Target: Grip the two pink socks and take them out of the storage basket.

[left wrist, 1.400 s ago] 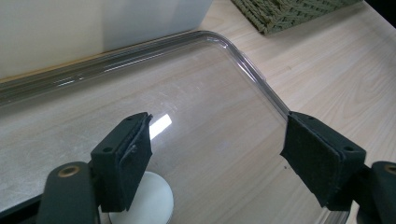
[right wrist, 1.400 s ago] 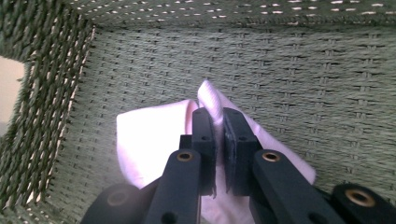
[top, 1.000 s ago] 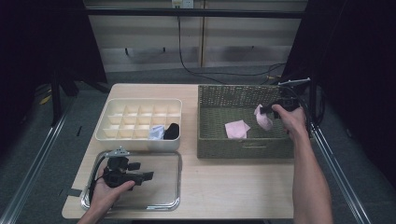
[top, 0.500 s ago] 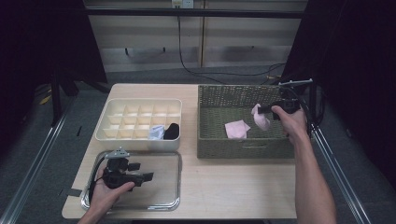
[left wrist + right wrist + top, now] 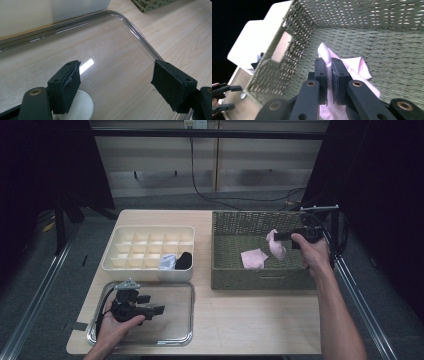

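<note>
Overhead light is brightening the table (image 5: 250, 320) while surroundings are staying dark; glare is streaking the tray (image 5: 130, 23) (upper left blurring).

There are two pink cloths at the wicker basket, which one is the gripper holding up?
The crumpled pink cloth nearer the person's right, pinched in the right gripper and hanging above the basket floor. The other pink cloth lies flat on the bottom, untouched.

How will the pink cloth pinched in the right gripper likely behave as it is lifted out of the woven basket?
Probably floppy: the pink cloth droops in folds below the right gripper, whose jaws are shut on it. It looks thin and likely light, so it should not slip from the pads. A hanging corner might snag on the rough weave of the basket.
</note>
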A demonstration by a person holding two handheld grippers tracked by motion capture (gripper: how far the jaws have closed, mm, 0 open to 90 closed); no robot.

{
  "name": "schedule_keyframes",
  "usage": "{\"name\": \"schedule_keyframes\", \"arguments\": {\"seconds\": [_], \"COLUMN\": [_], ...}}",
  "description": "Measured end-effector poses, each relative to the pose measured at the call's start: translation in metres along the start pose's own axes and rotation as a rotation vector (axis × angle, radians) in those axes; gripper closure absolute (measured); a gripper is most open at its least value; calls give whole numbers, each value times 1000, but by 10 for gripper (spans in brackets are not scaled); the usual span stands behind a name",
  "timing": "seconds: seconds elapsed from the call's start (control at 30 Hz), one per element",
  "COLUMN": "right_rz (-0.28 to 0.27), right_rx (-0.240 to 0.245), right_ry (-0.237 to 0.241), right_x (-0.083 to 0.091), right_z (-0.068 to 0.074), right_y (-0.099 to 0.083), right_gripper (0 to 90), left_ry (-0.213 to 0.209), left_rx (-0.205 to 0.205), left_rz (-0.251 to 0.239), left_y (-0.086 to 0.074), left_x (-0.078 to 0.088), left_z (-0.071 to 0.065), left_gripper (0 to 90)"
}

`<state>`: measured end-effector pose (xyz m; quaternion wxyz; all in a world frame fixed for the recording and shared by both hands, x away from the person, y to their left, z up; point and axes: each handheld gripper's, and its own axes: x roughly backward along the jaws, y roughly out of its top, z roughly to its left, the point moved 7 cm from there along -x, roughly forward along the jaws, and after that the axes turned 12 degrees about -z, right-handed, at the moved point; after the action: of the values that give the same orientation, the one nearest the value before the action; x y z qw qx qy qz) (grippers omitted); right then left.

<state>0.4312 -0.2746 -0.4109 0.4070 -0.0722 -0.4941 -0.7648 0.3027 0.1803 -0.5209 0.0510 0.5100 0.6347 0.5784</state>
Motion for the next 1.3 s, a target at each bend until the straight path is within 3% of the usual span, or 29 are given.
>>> {"name": "schedule_keyframes", "arguments": {"seconds": [0.4, 0.47, 0.53, 0.6, 0.77, 1.07, 1.3], "right_rz": [12, 5, 0, -7, -21, -50, -58], "right_rx": [22, 20, 14, 18, 22, 40, 55], "right_ry": [58, 67, 77, 77, 84, 120, 147], "right_x": [6, 8, 11, 13, 19, 31, 38], "right_z": [22, 26, 29, 31, 34, 56, 72], "right_y": [-3, -3, -2, -2, -1, -5, -10], "right_gripper": [840, 840, 840, 841, 841, 841, 842], "left_ry": [-3, -27, 4, -10, -19, -8, -50], "left_rx": [6, 32, -1, -23, -27, -16, -67], "left_rz": [-25, -21, 1, 4, -5, -26, -53], "left_y": [1, 1, 1, 1, 5, 18, 38], "left_x": [4, 2, -1, -2, -3, -6, -12], "left_z": [-3, -5, -7, -12, -16, -21, -41], "left_gripper": [225, 225, 228, 231, 231, 241, 247]}}
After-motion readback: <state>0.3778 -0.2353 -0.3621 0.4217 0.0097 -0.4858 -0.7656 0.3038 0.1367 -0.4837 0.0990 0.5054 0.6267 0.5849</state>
